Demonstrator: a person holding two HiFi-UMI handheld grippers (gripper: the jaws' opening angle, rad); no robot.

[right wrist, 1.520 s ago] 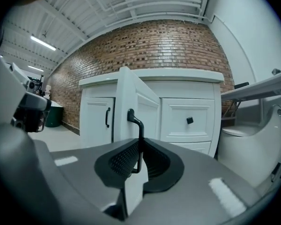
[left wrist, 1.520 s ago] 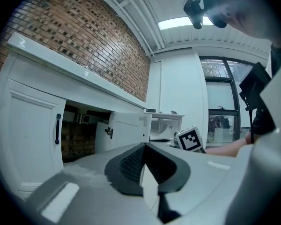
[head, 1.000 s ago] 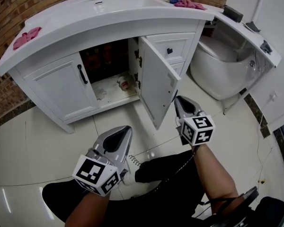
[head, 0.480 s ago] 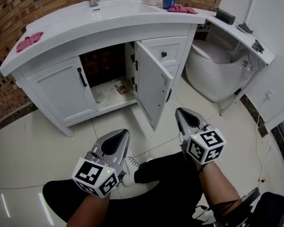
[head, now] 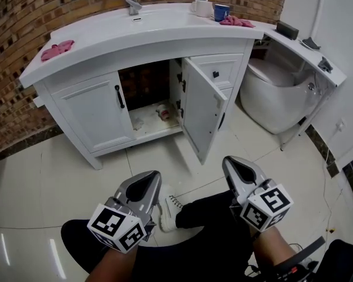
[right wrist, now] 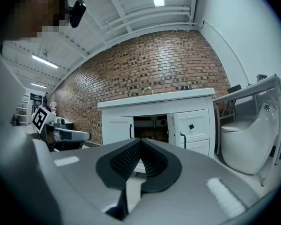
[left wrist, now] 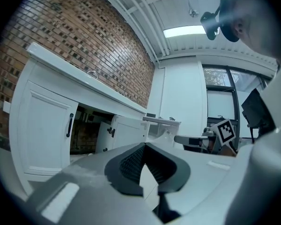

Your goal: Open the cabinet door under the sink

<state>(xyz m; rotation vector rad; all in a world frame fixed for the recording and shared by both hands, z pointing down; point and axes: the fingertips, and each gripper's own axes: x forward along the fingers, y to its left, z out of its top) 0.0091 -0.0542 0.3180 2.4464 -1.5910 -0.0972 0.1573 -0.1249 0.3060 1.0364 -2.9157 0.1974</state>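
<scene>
Small item (head: 163,113) on cabinet floor (head: 146,120) too small to identify; faucet (head: 132,3) top cut by upper edge; white fixture (head: 270,93) partly hidden beneath shelf (head: 297,44)

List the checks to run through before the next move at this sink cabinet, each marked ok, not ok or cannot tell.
1. Right-hand cabinet door stands open: ok.
2. Left-hand cabinet door open too: not ok, it is shut.
3. Left gripper apart from the cabinet, jaws together, empty: ok.
4. Right gripper apart from the open door, jaws together, empty: ok.
5. Small item on the cabinet floor identified: cannot tell, too small.
</scene>
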